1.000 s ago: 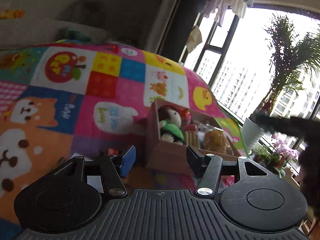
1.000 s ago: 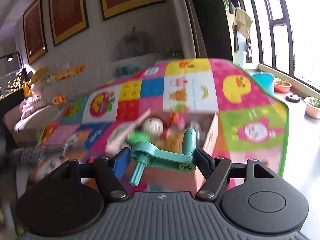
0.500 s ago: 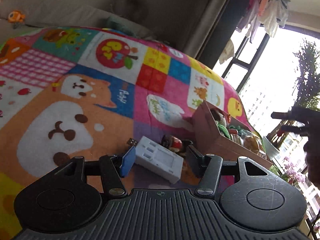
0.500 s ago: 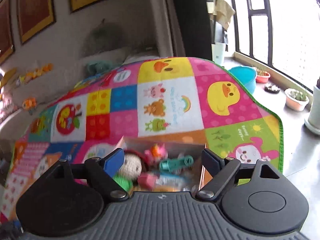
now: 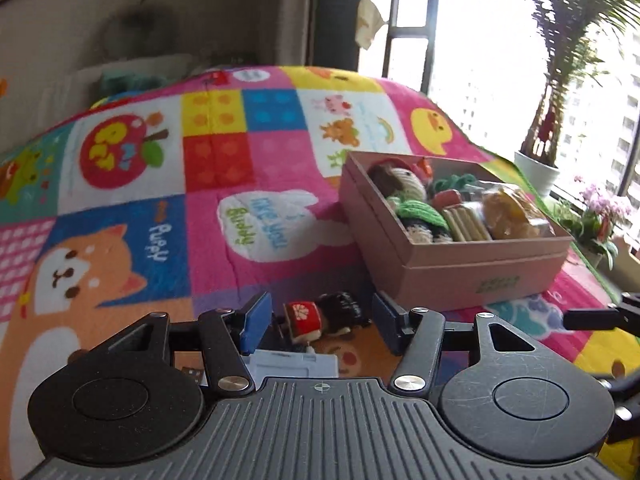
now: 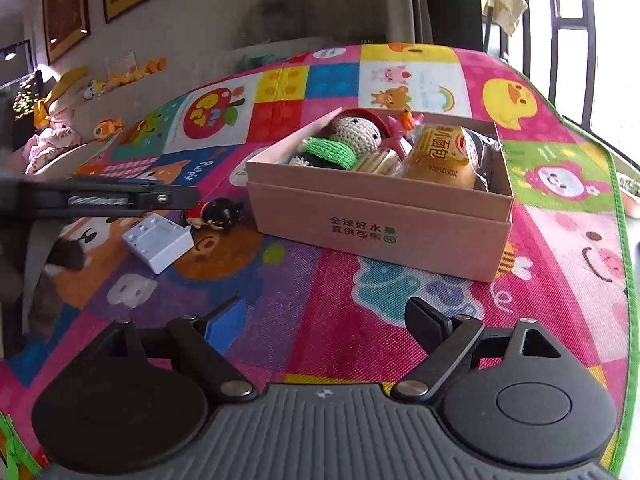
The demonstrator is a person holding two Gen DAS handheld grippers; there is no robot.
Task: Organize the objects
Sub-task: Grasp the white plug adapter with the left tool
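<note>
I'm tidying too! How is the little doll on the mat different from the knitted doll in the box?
The little doll lies on its side on the mat, outside the box; the knitted doll is packed inside. The little doll looks smooth, with black hair and red clothes; the knitted doll is bigger, yarn-made, with green. Both are toys.

Pink cardboard box open, packed with toys; small doll and white charger lie beside it.

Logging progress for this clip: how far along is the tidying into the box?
Mostly done: the pink box already holds a crochet doll, a bread packet and other small toys. The right gripper is empty, its jaws having just opened. The left gripper is open over the little dark-haired doll. That doll and the white device remain on the mat.
</note>
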